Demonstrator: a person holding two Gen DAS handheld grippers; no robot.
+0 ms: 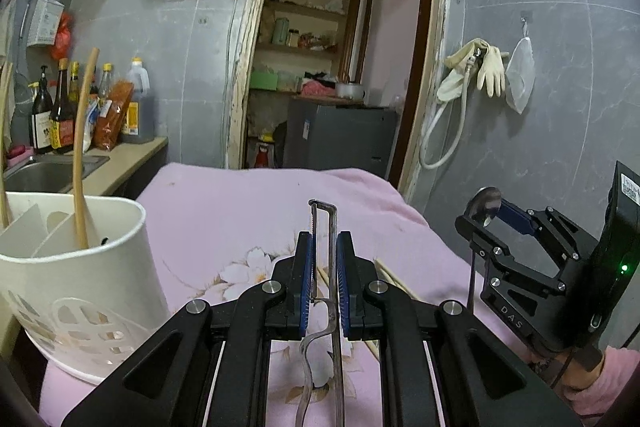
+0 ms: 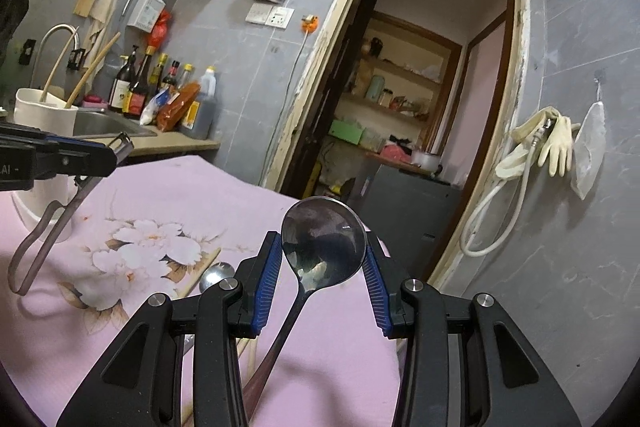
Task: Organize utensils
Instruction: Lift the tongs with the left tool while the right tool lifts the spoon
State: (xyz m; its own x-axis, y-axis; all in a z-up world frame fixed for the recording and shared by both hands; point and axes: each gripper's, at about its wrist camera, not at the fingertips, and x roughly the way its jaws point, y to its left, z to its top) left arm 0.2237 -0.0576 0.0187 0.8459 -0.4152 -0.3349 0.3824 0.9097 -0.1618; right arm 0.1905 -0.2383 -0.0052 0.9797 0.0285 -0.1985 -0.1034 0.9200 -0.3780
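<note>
A grey-tiled kitchen wall with an open wooden doorway point(image 1: 340, 59) stood behind a desk covered by a pink cloth printed with white flowers point(image 1: 240, 203). At the cloth's left edge sat a white plastic utensil holder with a perforated base point(image 1: 80, 267), with long pale wooden handles point(image 1: 82, 163) leaning upright out of its compartments. The right gripper point(image 2: 324, 259) was clenched on the bowl of a large stainless-steel spoon point(image 2: 324, 239); the bowl stood upright facing the camera, and the handle ran down and back toward the hand. The left gripper point(image 1: 324, 283) was nearly closed on a thin metal peeler with a wavy wire handle point(image 1: 326, 267); its long axis stood close to vertical, toothed blade end up, handle hanging below. Wooden chopsticks point(image 1: 394, 281) and a second, smaller metal spoon point(image 2: 216, 273) lay flat on the cloth under the grippers.
</note>
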